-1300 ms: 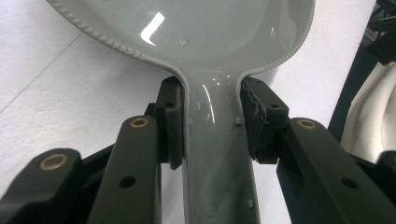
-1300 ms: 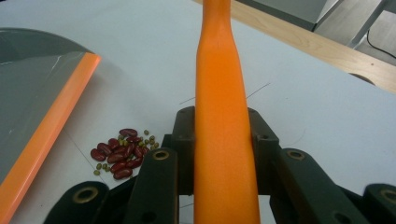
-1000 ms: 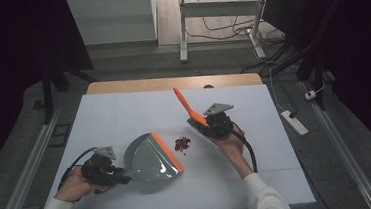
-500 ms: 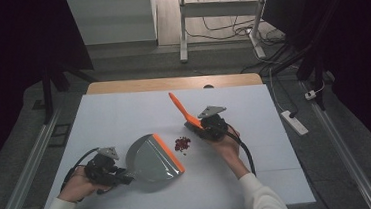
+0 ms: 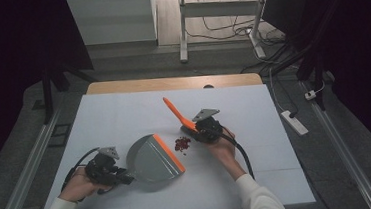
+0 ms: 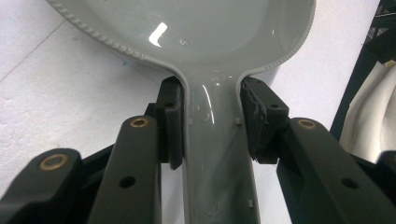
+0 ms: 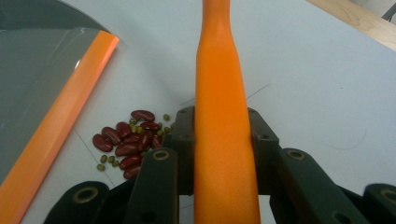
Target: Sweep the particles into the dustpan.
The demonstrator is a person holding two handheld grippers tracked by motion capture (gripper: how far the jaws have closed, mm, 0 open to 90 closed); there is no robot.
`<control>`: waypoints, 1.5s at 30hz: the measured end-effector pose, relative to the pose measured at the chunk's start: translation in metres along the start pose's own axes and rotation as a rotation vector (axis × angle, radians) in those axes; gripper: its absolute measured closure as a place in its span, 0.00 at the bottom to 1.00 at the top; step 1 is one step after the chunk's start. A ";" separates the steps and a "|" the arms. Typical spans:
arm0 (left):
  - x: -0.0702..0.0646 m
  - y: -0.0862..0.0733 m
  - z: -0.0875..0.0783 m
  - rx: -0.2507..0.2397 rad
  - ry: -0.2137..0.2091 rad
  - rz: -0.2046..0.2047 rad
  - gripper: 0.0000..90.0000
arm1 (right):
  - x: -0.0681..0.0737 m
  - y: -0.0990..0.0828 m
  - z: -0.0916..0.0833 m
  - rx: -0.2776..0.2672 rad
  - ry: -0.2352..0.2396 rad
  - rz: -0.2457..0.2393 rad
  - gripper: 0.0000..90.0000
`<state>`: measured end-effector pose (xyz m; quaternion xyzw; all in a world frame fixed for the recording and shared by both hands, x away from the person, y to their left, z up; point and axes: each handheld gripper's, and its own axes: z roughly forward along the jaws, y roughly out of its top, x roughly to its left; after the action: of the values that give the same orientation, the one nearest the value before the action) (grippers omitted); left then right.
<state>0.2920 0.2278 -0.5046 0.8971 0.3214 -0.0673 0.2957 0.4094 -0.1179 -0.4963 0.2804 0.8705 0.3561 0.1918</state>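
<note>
Dustpan [image 5: 152,158], beans [image 5: 181,144], white table [image 5: 124,114], dark room

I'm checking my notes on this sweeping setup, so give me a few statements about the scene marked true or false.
1. The left gripper is shut on the grey dustpan's handle. True.
2. The right gripper holds nothing. False: it clamps the orange brush handle.
3. The beans lie inside the dustpan. False: they lie on the table, just off its orange lip.
4. The pile mixes red beans with small green ones. True.
</note>
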 end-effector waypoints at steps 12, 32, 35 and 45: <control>0.002 0.002 0.004 0.006 -0.024 -0.024 0.69 | 0.012 0.003 0.002 0.001 0.019 -0.010 0.78; 0.001 0.003 0.005 0.007 -0.026 -0.023 0.69 | 0.048 0.013 0.010 -0.023 0.100 -0.055 0.78; 0.002 0.004 0.006 0.010 -0.028 -0.023 0.69 | 0.053 0.015 0.011 -0.025 0.114 -0.059 0.78; 0.002 0.003 0.006 0.010 -0.027 -0.023 0.69 | 0.070 0.020 0.011 -0.060 0.149 -0.071 0.78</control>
<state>0.2962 0.2235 -0.5085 0.8939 0.3273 -0.0842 0.2945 0.3684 -0.0566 -0.4984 0.2161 0.8808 0.3948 0.1473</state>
